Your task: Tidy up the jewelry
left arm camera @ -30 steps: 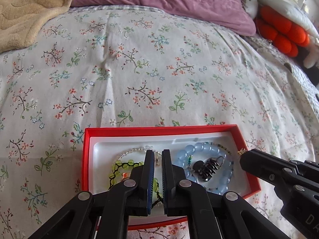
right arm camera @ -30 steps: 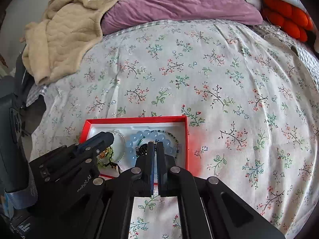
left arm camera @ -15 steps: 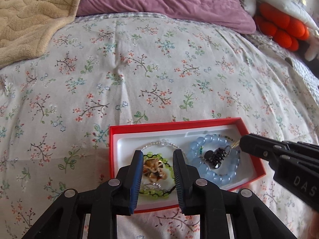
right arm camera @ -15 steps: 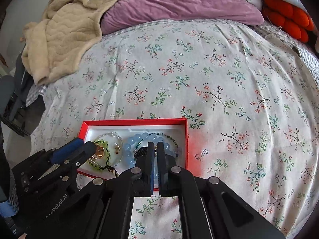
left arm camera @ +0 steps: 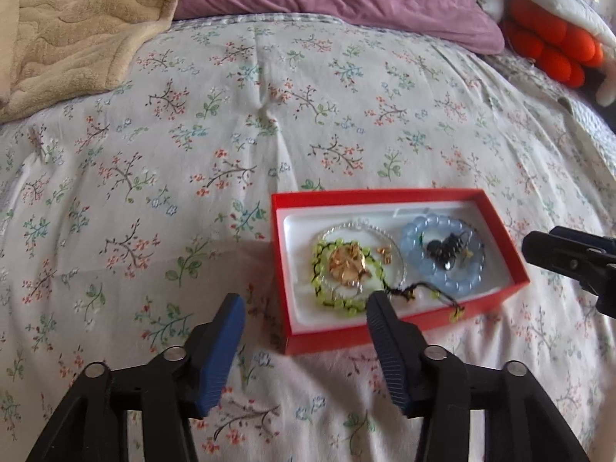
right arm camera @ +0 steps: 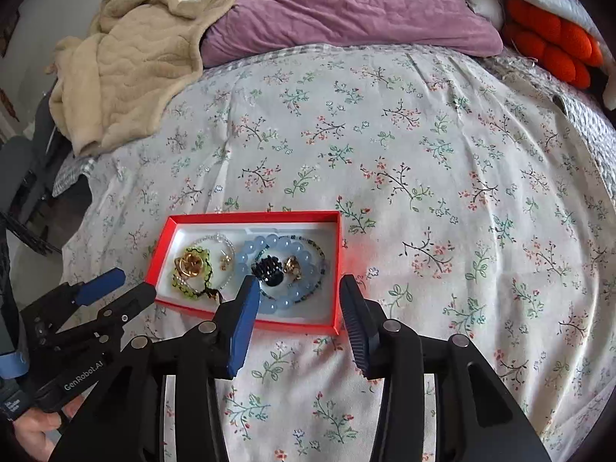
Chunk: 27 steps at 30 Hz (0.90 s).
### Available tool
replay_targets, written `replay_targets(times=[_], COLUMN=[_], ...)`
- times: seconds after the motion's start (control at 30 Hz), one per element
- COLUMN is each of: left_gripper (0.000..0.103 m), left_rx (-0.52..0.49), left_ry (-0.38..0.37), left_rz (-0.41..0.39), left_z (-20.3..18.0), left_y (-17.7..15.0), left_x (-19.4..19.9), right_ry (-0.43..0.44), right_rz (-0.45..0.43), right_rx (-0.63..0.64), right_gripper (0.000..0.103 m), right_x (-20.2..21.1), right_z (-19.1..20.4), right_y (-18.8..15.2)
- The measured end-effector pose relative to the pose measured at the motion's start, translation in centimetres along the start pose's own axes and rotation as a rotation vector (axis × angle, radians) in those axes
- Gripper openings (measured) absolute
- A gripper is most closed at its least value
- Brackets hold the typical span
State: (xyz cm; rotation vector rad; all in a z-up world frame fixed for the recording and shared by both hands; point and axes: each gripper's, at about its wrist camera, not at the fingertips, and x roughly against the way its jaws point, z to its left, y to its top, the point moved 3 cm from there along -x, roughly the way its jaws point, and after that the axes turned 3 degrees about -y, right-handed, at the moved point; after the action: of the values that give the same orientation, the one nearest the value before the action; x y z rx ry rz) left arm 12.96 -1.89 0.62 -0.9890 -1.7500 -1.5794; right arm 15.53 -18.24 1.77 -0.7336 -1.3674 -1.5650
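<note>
A home bedroom, floral bedspread (right arm camera: 404,146) over the bed, purple pillow (right arm camera: 346,4) at its head, beige blanket (right arm camera: 127,69) rumpled beside it

Floral bedspread (right arm camera: 385,146) — beige blanket (right arm camera: 127,73), purple pillow (right arm camera: 346,4), orange cushion (right arm camera: 554,46) behind.

A: Where is there room to move?

B: The floral bedspread (right arm camera: 423,161) lies bare to the right of the red box (right arm camera: 246,216) and on its far side, all the way to the purple pillow (right arm camera: 346,4).

A: And what blocks the way?

B: The beige blanket (right arm camera: 127,73) is heaped at the far left, and an orange plush (right arm camera: 554,46) sits at the far right. Near the box, the left gripper (right arm camera: 119,283) hovers just off its left corner; the right gripper (right arm camera: 296,288) straddles the near right edge. Both jaws are opening with nothing between them.

A: Inside the box?

B: Crowded: a blue bead bracelet (right arm camera: 277,304) and a green bead bracelet (right arm camera: 192,283) cover most of the white lining.
</note>
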Motion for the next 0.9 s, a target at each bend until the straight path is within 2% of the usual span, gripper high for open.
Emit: replay_targets(times=[0.17, 0.33, 0.5, 0.63, 0.9], left_gripper=[0.070, 0.088, 0.100, 0.102, 0.102], left_rx=[0.014, 0.029, 0.048, 0.046, 0.061], left_ry=[0.016, 0.040, 0.063, 0.085, 0.088], left_rz=[0.043, 0.058, 0.064, 0.060, 0.083], left_z=[0.5, 0.9, 0.7, 0.2, 0.0], left_y=[-1.6, -3.4, -4.8, -5.7, -6.4], left_x=[1.0, 2.3, 3.6, 4.2, 3.8], right_ry=[-0.076, -0.101, -0.136, -0.149, -0.177], right_rz=[0.046, 0.079, 0.091, 0.105, 0.105], right_rx=[0.030, 0.039, 0.028, 0.019, 0.070], right_gripper=[0.055, 0.063, 0.075, 0.079, 0.081], right_x=[1.3, 2.3, 3.3, 3.7, 3.6], right_z=[-0.3, -0.4, -0.5, -0.2, 1.3], right_y=[-2.2, -4.3, -5.9, -7.0, -8.1])
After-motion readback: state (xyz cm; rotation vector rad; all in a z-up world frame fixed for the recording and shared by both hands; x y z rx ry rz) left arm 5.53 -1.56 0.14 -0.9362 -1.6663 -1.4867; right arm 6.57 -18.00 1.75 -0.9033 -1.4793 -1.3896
